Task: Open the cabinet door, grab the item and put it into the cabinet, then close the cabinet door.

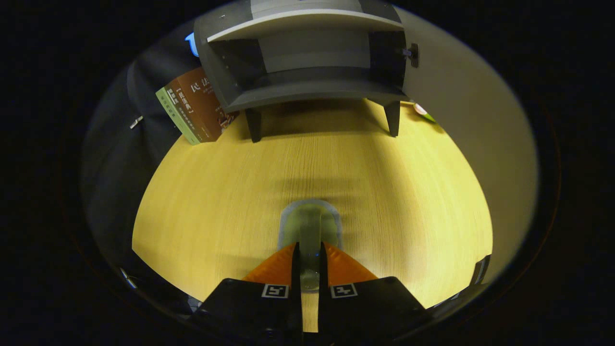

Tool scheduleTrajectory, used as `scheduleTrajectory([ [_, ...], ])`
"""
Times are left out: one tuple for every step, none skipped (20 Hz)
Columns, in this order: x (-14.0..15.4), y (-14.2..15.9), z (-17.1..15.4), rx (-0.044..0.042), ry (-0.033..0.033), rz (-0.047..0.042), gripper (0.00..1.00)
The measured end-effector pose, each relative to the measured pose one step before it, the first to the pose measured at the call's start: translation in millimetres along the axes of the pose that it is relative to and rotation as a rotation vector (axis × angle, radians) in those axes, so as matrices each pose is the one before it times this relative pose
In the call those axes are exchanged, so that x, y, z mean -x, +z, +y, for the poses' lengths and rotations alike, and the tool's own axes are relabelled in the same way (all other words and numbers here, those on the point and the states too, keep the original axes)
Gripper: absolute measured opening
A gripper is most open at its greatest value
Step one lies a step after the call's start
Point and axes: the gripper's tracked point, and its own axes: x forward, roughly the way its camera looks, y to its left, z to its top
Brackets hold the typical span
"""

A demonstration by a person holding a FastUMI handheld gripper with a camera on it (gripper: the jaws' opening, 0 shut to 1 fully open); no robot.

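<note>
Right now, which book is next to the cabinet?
The brown book, right beside the cabinet; the green book lies outside it. The claw grips a clear item.

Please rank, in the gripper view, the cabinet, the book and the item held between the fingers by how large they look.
1. The cabinet, door open, looks largest.
2. The book leaning beside it, and the translucent item gripped by the hand-held gripper, look about alike; the item is far nearer the camera, so I leave these two unranked.

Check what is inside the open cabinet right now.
The cabinet shows a bare bottom board, a back panel and one shelf above, nothing on them. Its upper compartment is out of view. The tongs grip a translucent item over the table.
</note>
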Motion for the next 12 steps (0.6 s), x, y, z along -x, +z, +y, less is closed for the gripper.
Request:
scheduleTrajectory([
  [8.62, 10.03, 1.79, 0.00102, 0.00749, -0.01604, 0.17],
  [9.8, 11.43, 2.72, 0.00978, 0.00323, -0.01877, 0.17],
  [9.91, 11.58, 1.64, 0.01244, 0.00208, -0.02016, 0.17],
  [10.34, 14.16, 3.16, 0.00682, 0.00285, -0.02373, 0.17],
  [9.82, 15.78, 3.86, 0.00101, 0.00609, -0.02493, 0.17],
  [9.94, 15.74, 4.72, 0.00036, 0.00671, -0.0228, 0.17],
  [8.87, 16.04, 3.46, 0.00289, 0.00246, -0.02439, 0.17],
  [7.24, 16.71, 2.92, 0.00701, -0.00018, -0.02314, 0.17],
  [6.71, 16.29, 2.98, 0.00502, 0.00285, -0.02327, 0.17],
  [7.17, 16.2, 4.19, 0.00393, 0.00032, -0.01637, 0.17],
  [6.39, 14.93, 3.87, -0.0044, 0.00384, -0.01505, 0.17],
  [2.84, 15.55, 5.37, -0.00992, 0.00491, -0.0095, 0.17],
])
